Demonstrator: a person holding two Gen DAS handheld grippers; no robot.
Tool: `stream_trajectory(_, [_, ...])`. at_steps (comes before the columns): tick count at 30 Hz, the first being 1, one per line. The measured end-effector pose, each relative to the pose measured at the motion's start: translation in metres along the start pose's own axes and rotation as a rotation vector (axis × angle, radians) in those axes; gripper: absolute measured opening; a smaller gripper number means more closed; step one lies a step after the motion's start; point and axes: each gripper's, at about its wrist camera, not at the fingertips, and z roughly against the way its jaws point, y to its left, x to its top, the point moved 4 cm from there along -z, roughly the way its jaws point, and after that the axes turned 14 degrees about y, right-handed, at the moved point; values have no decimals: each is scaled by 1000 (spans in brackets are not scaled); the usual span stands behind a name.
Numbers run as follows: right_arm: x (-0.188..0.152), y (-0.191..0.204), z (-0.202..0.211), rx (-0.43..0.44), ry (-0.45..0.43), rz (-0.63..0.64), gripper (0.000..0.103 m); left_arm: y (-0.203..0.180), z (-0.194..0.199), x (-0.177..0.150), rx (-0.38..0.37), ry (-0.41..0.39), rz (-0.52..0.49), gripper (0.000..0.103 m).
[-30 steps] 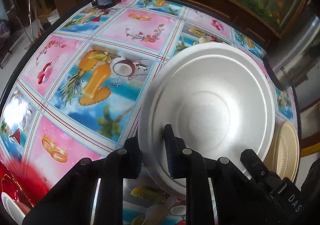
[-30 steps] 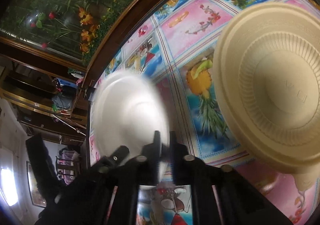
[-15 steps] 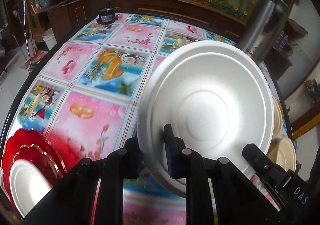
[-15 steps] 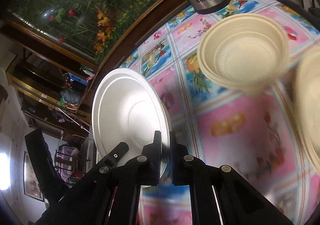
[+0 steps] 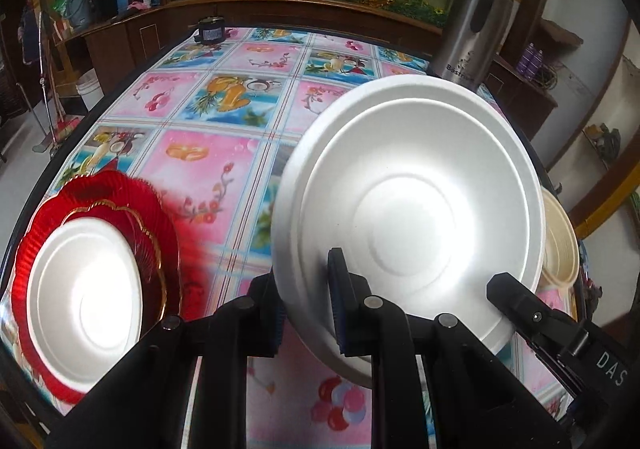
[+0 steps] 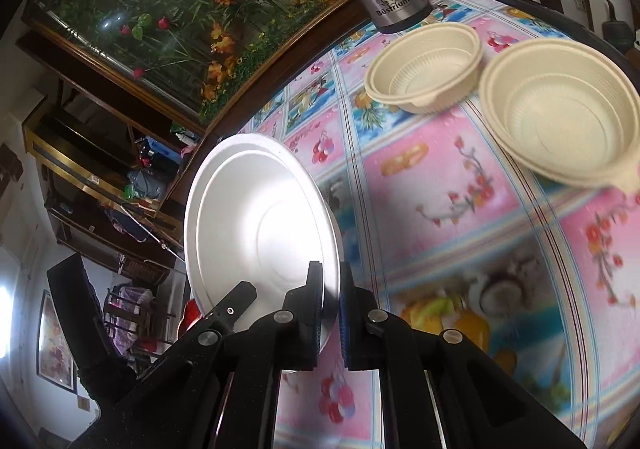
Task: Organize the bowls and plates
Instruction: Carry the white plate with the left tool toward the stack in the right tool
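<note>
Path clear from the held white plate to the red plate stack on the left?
Nothing visible in the way. The white plate, clamped at its rim by both tools, hangs over bare tablecloth. The red plate, already carrying one white plate, lies to its left. The cream bowls sit on the opposite side.

Plate (image 5: 84, 305) on platter (image 5: 120, 201), table's (image 5: 224, 169) left

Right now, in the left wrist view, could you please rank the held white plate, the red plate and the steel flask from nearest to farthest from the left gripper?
1. White plate: clamped in the left gripper.
2. Red plate: lower left, on the table.
3. Steel flask: far right corner.
</note>
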Motion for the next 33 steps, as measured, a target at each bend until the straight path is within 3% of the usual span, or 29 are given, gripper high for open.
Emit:
stream_trajectory(12, [-34, 8, 11, 1, -7, 37, 7, 17, 18, -28, 2, -42, 1, 16])
stream_trajectory(33, [-63, 69, -6, 15, 41, 194, 7, 82, 46, -50, 18, -108, 92, 16])
